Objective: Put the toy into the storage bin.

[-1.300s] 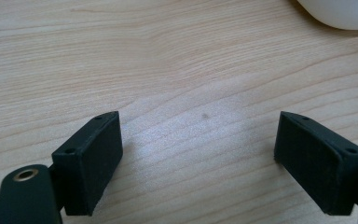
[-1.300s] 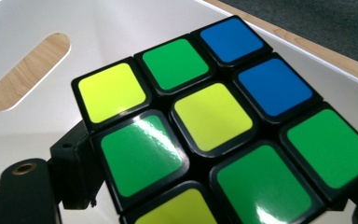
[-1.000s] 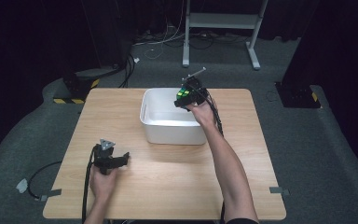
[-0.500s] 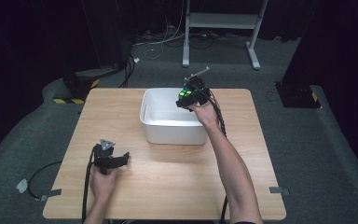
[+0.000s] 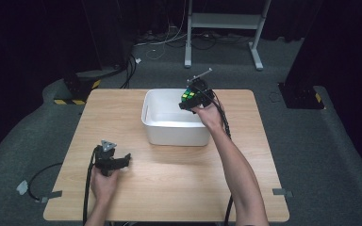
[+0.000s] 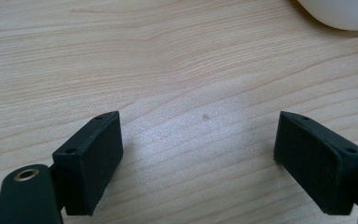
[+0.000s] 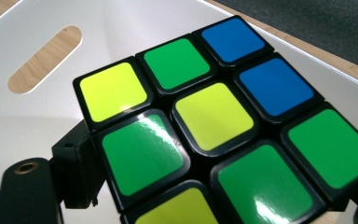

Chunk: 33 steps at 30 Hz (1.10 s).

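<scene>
Overhead, your right hand-held gripper (image 5: 192, 98) hangs above the far right corner of the white bin (image 5: 169, 129), clamped on a puzzle cube (image 5: 187, 96) whose green and yellow stickers face up; the cube sits over the bin's rim area, clear of the bin floor as far as this view tells. The bin stands toward the far middle of the wooden counter (image 5: 245, 160), with your right forearm running across the counter's right half to reach it. Your left hand-held gripper (image 5: 122, 160) rests low near the front left of the counter, well apart from the bin, its jaws pointing to the right and nothing between them. In the left gripper view, your left hand-held gripper (image 6: 200, 154) stands wide, both black jaws spread far apart over bare wood grain of the counter (image 6: 168, 70), and a rounded white corner of the bin (image 6: 340, 14) peeks in at the top right. In the right gripper view, the puzzle cube (image 7: 214, 116) sits close against the lens, held between the jaws of your right hand-held gripper (image 7: 214, 186), showing green, yellow and blue stickers; behind it lies the inner white wall of the bin (image 7: 37, 107) with its oval handle slot (image 7: 45, 58), through which the wood shows.
</scene>
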Motion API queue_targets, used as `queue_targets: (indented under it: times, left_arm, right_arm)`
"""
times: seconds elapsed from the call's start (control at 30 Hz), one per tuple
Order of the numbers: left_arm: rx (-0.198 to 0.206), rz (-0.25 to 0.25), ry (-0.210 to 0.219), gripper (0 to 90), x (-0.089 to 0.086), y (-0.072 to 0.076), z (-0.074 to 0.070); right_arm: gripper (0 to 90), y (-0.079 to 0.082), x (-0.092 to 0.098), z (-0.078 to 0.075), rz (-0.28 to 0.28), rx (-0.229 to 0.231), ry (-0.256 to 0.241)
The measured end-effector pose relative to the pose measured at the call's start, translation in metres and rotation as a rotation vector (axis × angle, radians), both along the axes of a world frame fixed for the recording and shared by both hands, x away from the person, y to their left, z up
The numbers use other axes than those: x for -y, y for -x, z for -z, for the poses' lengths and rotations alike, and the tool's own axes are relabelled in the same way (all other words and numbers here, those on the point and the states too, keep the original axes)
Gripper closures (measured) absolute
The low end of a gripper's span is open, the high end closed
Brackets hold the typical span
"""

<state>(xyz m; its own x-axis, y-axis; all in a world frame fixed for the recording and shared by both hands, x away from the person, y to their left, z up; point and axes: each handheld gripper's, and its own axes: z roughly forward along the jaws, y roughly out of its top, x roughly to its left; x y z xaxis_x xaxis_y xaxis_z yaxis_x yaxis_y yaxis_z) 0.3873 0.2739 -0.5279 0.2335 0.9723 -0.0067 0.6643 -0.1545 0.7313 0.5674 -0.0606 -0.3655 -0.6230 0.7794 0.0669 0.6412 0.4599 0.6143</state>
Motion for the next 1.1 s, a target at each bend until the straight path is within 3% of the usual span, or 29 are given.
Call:
queue_targets:
  times: [1.1]
  left_arm:
    - [0.003,-0.002,0.000,15.7,0.000,-0.001,0.000]
  right_arm:
    - [16.0,0.025,0.021,-0.009,-0.055,0.035,-0.030]
